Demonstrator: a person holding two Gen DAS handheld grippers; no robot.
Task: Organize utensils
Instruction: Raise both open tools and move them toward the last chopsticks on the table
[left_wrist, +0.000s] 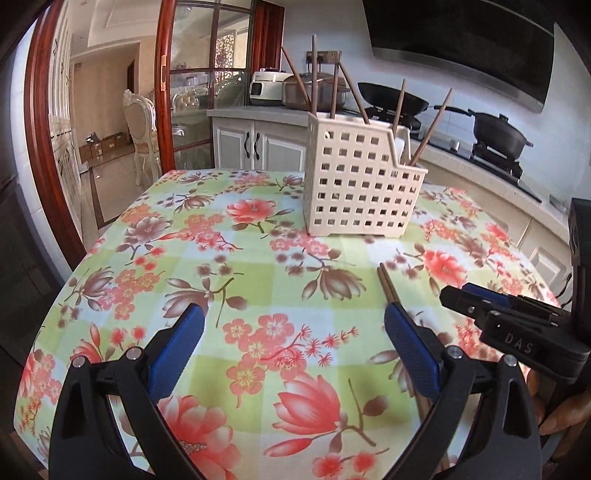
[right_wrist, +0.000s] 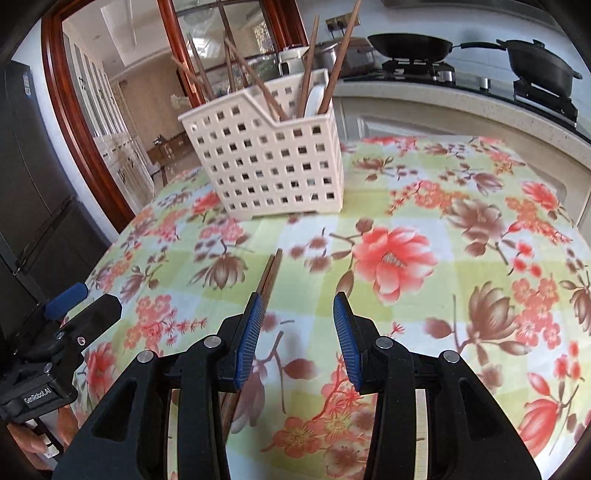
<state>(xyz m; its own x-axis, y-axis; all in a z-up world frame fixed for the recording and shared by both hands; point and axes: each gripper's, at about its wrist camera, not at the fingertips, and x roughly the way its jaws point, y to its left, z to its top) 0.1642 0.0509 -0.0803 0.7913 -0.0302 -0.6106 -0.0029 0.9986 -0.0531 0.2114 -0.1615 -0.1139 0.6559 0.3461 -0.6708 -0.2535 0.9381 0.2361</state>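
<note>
Floral tablecloth, black wok on stove, lidded black pan, steel pot, white rice cooker

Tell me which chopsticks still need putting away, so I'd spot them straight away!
Find the flowery tablecloth with the white holey basket on it. In front of the basket, one brown pair of chopsticks lies flat on the cloth. All the other chopsticks stand up inside the basket.

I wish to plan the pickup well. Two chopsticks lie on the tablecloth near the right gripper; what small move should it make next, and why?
Probably shift the right gripper slightly to its left, so the chopsticks come between the jaws. Now the pair runs beside and under the left finger, outside the gap, and the jaws stand open and empty.
</note>
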